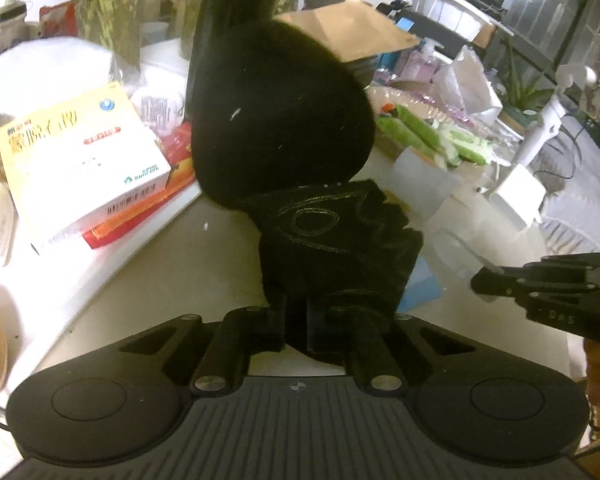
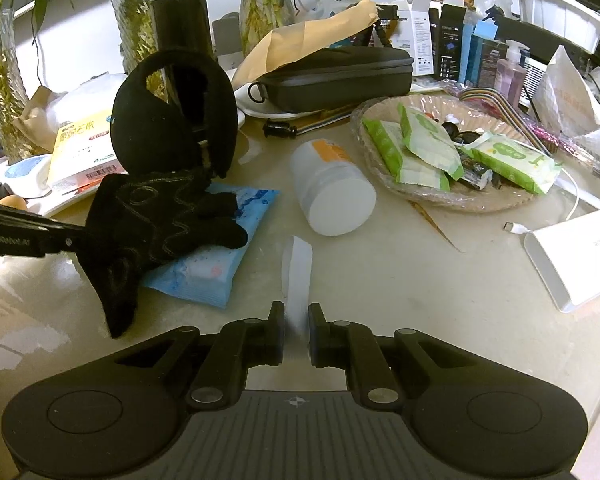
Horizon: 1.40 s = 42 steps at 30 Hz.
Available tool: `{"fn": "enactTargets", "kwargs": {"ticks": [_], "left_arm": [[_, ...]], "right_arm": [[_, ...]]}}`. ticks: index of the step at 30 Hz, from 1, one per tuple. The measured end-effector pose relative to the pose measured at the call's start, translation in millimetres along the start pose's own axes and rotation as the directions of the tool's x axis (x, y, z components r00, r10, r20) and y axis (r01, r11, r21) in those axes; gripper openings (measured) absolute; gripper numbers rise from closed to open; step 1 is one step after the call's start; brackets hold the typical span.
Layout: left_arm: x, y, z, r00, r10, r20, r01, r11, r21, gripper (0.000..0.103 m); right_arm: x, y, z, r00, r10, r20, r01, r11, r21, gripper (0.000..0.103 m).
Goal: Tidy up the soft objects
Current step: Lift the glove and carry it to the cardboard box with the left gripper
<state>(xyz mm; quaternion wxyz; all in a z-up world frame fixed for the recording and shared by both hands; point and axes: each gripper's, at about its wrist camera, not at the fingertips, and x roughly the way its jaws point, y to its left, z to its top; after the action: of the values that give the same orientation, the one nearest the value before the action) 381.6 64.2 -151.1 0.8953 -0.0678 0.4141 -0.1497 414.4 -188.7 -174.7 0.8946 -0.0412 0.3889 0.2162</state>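
A black glove [image 1: 340, 240] with pale stitched patterns is pinched at its cuff by my left gripper [image 1: 300, 308], which is shut on it. In the right wrist view the glove [image 2: 160, 224] drapes over a blue tissue pack [image 2: 216, 272], and the left gripper [image 2: 76, 240] comes in from the left. Black earmuffs [image 2: 172, 120] stand just behind the glove, touching its fingers. My right gripper [image 2: 296, 320] is nearly closed on a pale translucent strip [image 2: 296, 264] that sticks out ahead of it over the table. It hovers to the right of the glove [image 1: 484, 280].
A white bottle [image 2: 332, 192] lies on its side mid-table. A shallow basket [image 2: 460, 200] of green packets sits at the right, with a white box [image 2: 572, 256] nearer. A black case [image 2: 340, 76], vases and a yellow-white carton [image 1: 80, 160] crowd the back and left.
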Motion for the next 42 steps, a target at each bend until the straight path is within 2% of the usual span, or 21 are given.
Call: {"fn": "enactTargets", "kwargs": {"ticks": [7, 15, 22, 29, 42], "left_arm": [[-23.9, -13.3, 3.3, 0.999, -0.012, 0.051, 0.008, 0.998, 0.068, 0.007], [-60.0, -26.0, 4.1, 0.995, -0.014, 0.097, 0.003, 0.993, 0.12, 0.007], [-88.7, -45.8, 9.0, 0.992, 0.014, 0.128, -0.038, 0.982, 0.184, 0.007], [-131.3, -66.9, 14.0, 0.984, 0.008, 0.176, -0.049, 0.972, 0.228, 0.007], [-208.2, -106.8, 7.8, 0.973, 0.059, 0.224, -0.121, 0.954, 0.274, 0.007]], "right_arm": [[-14.4, -9.6, 0.4, 0.998, 0.057, 0.006, -0.058, 0.998, 0.03, 0.013], [-56.3, -20.7, 3.6, 0.993, 0.111, 0.036, -0.113, 0.993, 0.043, 0.012], [-97.0, -15.9, 8.3, 0.994, 0.101, 0.042, -0.1, 0.995, -0.016, 0.012], [-138.0, -15.7, 13.9, 0.993, 0.087, 0.084, -0.085, 0.996, -0.02, 0.012], [-221.0, -2.6, 15.6, 0.985, 0.083, 0.153, -0.079, 0.996, -0.029, 0.012]]}}
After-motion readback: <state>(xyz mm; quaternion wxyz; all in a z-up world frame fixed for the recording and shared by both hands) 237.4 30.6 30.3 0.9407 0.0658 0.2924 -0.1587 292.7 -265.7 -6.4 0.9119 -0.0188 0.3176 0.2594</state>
